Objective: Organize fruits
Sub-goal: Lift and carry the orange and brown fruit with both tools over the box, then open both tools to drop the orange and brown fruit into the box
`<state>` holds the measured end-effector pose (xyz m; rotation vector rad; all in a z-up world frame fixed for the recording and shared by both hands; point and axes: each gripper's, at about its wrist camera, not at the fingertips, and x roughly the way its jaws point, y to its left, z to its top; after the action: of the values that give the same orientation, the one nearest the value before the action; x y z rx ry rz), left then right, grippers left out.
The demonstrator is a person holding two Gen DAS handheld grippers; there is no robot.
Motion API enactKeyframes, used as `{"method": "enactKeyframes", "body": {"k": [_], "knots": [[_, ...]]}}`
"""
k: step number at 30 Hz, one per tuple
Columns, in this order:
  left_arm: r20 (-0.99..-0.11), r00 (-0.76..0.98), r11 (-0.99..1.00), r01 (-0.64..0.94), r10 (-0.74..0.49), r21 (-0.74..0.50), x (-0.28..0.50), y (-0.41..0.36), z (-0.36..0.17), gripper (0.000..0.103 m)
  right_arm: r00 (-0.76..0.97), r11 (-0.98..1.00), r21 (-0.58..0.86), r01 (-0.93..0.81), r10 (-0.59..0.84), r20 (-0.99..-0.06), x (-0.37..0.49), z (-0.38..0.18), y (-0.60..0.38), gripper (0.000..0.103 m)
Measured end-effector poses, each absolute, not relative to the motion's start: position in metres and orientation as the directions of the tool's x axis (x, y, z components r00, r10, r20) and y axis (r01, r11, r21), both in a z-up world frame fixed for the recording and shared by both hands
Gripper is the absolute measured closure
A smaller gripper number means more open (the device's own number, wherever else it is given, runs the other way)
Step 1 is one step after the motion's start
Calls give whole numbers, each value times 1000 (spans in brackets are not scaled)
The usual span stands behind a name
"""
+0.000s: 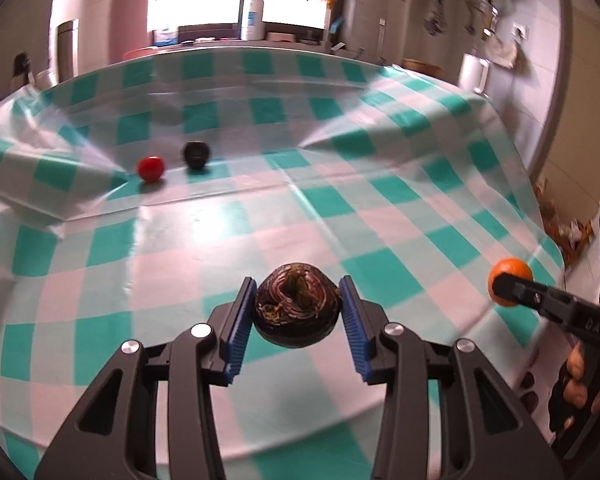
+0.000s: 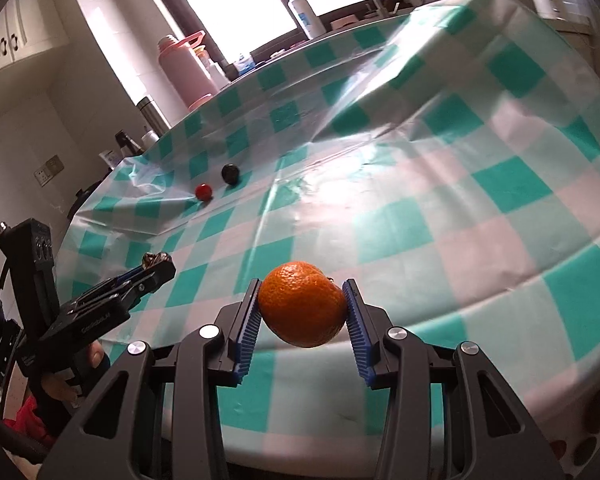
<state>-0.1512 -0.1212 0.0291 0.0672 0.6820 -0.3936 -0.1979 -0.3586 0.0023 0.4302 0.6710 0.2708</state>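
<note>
— So, what do we hold above the checked tablecloth (image 1: pixel 380 208)?
— Our left gripper (image 1: pixel 298 312) clamps a dark, ridged, flattened fruit (image 1: pixel 296 312); our right gripper (image 2: pixel 302 310) clamps a dimpled orange (image 2: pixel 302 304).

Your left gripper (image 1: pixel 298 308) carries the dark fruit (image 1: pixel 297 310); far ahead-left on the tablecloth (image 1: pixel 380 208), tomato (image 1: pixel 151 168) sits just left of the second dark fruit (image 1: pixel 196 154).

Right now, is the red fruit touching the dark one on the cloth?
Apart. The left wrist view shows checked cloth between the red fruit and the dark fruit.
</note>
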Motion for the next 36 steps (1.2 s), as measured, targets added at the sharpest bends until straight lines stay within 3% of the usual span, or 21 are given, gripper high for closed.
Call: {"method": "enactKeyframes", "body": {"k": [12, 24, 30, 36], "knots": [[-641, 647, 830, 558, -412, 30, -193, -200, 31, 61, 791, 875, 483, -34, 319, -522, -251, -16, -418, 61], [-696, 507, 587, 796, -509, 151, -255, -320, 9, 61, 830, 860, 501, 103, 203, -519, -320, -39, -487, 61], [-759, 402, 455, 876, -512, 158, -274, -370, -20, 61, 746, 869, 398, 293, 52, -664, -339, -69, -519, 61], [-869, 273, 343, 930, -412, 130, -285, -415, -83, 61, 511, 884, 184, 431, -71, -857, -333, -124, -530, 61]]}}
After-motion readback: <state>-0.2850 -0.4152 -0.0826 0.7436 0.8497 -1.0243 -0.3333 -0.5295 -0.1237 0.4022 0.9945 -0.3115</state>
